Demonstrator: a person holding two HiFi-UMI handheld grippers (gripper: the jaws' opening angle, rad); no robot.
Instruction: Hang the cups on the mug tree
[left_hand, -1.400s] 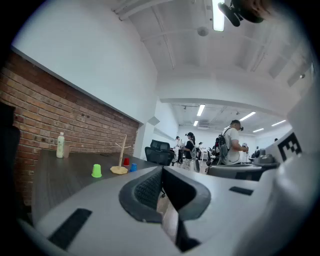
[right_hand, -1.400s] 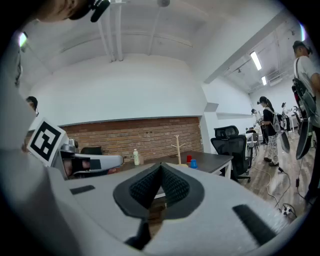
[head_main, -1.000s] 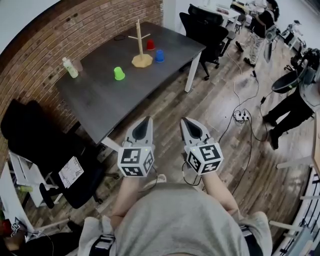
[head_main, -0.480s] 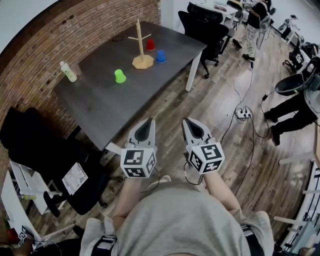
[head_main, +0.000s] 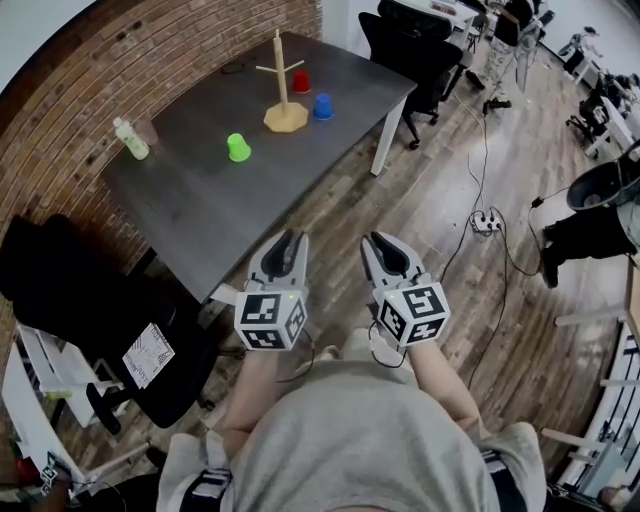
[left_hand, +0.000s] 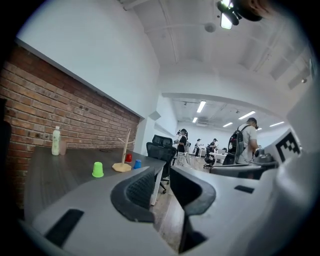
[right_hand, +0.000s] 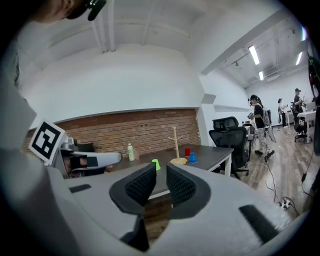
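On the far table, three cups stand by the mug tree; near, left gripper and right gripper have just been opening, slightly spread, empty.

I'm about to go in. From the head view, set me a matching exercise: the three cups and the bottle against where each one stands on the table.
Things
1. green cup
2. red cup
3. blue cup
4. bottle

Places
A. at the left end of the table, close to the brick wall
B. just right of the base of the mug tree
C. alone on bare table, left of the tree and nearer the person
D. beyond the tree's base, on its far side

Pairs: 1-C, 2-D, 3-B, 4-A
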